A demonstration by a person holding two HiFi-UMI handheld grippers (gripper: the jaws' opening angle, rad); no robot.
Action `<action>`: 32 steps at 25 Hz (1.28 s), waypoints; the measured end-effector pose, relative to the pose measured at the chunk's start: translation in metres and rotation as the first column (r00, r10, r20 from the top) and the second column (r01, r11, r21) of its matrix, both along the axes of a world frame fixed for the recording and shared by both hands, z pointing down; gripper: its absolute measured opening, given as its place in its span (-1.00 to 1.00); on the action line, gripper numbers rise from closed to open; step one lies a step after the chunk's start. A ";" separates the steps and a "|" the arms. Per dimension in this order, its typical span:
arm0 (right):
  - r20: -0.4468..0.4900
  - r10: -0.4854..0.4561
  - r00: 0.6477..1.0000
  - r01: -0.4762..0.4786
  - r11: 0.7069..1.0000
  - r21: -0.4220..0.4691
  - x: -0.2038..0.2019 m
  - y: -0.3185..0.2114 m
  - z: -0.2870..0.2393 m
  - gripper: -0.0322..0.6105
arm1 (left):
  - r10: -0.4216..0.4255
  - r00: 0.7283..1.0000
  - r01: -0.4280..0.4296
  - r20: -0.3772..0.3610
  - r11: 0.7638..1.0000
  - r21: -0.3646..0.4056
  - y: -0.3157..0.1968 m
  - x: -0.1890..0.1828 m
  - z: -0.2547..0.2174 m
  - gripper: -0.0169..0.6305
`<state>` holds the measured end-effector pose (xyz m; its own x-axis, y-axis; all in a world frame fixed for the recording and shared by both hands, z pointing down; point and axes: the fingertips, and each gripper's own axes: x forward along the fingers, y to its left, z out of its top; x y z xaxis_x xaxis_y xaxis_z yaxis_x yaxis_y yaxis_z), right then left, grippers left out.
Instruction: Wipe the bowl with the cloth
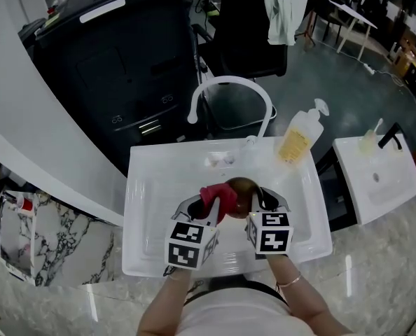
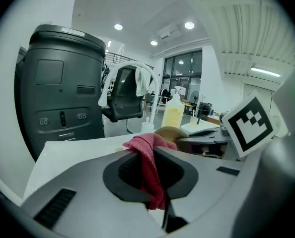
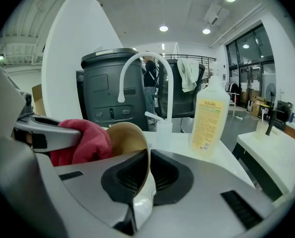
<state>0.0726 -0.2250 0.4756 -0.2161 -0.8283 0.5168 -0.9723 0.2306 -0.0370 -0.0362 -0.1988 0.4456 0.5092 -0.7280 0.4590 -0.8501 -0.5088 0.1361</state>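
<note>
Over the white sink (image 1: 141, 187) my right gripper (image 1: 258, 200) is shut on the rim of a tan bowl (image 1: 241, 191), held on edge with its opening toward the left. In the right gripper view the bowl (image 3: 129, 142) stands between the jaws with its rim pinched. My left gripper (image 1: 204, 205) is shut on a red cloth (image 1: 220, 198), which presses against the bowl's inside. The cloth (image 2: 148, 162) hangs down between the left jaws, and the bowl (image 2: 171, 133) shows just behind it. From the right gripper the cloth (image 3: 85, 142) bunches at the bowl's left.
A white curved faucet (image 1: 230, 89) rises behind the basin. A yellow soap bottle (image 1: 300, 137) stands at the sink's back right corner. A large black machine (image 1: 117, 61) and a black chair (image 1: 253, 30) with a towel stand beyond. A second small sink (image 1: 379, 177) lies right.
</note>
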 end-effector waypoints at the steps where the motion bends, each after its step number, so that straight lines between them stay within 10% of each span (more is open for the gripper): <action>1: 0.007 0.003 1.000 -0.003 1.000 -0.007 0.002 0.000 0.002 -0.84 | -0.002 1.000 0.002 0.007 1.000 0.002 0.001 -0.005 0.000 -0.81; 10: 0.075 -0.003 0.997 0.006 0.999 -0.043 -0.010 0.000 0.007 -0.85 | 0.083 0.994 -0.076 -0.072 0.993 0.095 0.009 0.010 -0.035 -0.81; 22: 0.094 0.005 0.996 0.000 0.999 -0.053 -0.022 0.001 0.007 -0.81 | 0.268 0.955 -0.287 -0.126 0.943 -0.167 0.037 0.060 0.033 -0.82; 32: 0.086 0.007 0.996 -0.001 0.997 -0.077 -0.024 0.003 0.018 -0.81 | 0.245 0.966 -0.257 -0.081 0.942 -0.216 0.045 0.038 0.048 -0.82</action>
<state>0.0490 -0.2217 0.4935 -0.2595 -0.7879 0.5585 -0.9657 0.2198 -0.1386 0.0017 -0.1535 0.4933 0.6900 -0.4553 0.5626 -0.6871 -0.6564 0.3115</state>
